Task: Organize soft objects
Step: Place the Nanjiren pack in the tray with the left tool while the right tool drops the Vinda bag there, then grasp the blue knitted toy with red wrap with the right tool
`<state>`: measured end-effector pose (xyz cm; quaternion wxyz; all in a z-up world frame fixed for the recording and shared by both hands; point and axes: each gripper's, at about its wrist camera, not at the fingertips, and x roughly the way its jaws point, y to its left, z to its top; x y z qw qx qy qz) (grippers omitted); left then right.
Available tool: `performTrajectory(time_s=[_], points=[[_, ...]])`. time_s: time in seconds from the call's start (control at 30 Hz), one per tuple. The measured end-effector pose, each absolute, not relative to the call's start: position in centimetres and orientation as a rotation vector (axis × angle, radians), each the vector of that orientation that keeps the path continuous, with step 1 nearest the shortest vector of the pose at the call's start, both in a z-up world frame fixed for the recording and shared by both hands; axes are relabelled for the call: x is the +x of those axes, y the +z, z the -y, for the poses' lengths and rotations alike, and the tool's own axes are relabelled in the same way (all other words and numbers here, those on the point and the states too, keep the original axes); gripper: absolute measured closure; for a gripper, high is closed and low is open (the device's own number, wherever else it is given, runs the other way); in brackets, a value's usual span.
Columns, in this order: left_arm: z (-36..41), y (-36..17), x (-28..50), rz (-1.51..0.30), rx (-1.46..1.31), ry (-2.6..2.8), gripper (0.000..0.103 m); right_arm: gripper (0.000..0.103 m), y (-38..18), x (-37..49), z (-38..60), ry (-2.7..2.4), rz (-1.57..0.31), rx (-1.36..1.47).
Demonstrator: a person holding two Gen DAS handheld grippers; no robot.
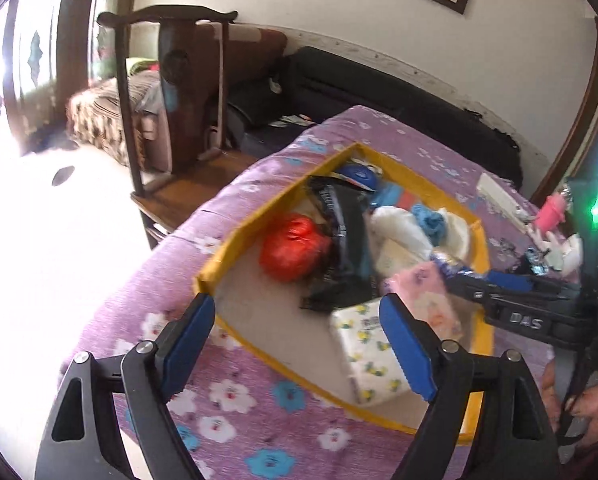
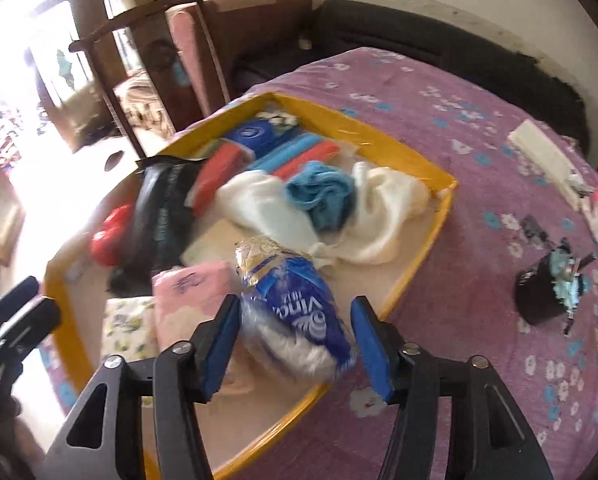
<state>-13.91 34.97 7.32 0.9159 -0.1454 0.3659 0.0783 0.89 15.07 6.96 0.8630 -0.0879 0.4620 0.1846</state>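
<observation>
A yellow-rimmed box (image 1: 259, 216) (image 2: 419, 256) lies on a purple flowered bedspread (image 1: 239, 408). It holds a red bag (image 1: 293, 246), a black packet (image 1: 343, 236), a white cloth (image 2: 383, 208) with a blue cloth (image 2: 323, 196) on it, and a pink tissue pack (image 2: 195, 296). My left gripper (image 1: 299, 340) is open over the box's near corner, and a white flowered pack (image 1: 363, 356) lies on the floor by its right pad. My right gripper (image 2: 295, 344) is open around a blue tissue pack (image 2: 299, 320), which leans over the pink pack.
A wooden chair (image 1: 171, 92) stands beyond the bed's far left corner. On the bedspread right of the box lie a white strip (image 2: 547, 156), a black container (image 2: 543, 292), a pink cup (image 1: 551, 212) and small scraps. A dark sofa (image 1: 379, 92) runs along the wall.
</observation>
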Motion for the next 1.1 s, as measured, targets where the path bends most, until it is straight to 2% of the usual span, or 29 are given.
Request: performTrajectory(time_s=[0.1, 0.23, 0.87, 1.1], points=[[-34.8, 7.1, -13.8, -0.749, -0.252, 0.205, 0.019, 0.026, 8.1, 0.0, -14.8, 0.371, -0.906, -0.208], [-34.3, 7.2, -14.1, -0.741, -0.22, 0.221, 0.019, 0.022, 9.4, -0.9, -13.9, 0.37, -0.843, -0.207], [-28.5, 8.5, -15.1, -0.772, -0.069, 0.193, 0.018, 0.021, 9.4, -4.4, -4.4, 0.315, -0.828, -0.071], [-24.2, 9.2, -15.4, -0.753, -0.033, 0.063, 0.017, 0.019, 6.9, -6.1, 3.0, 0.215, -0.869, -0.013]])
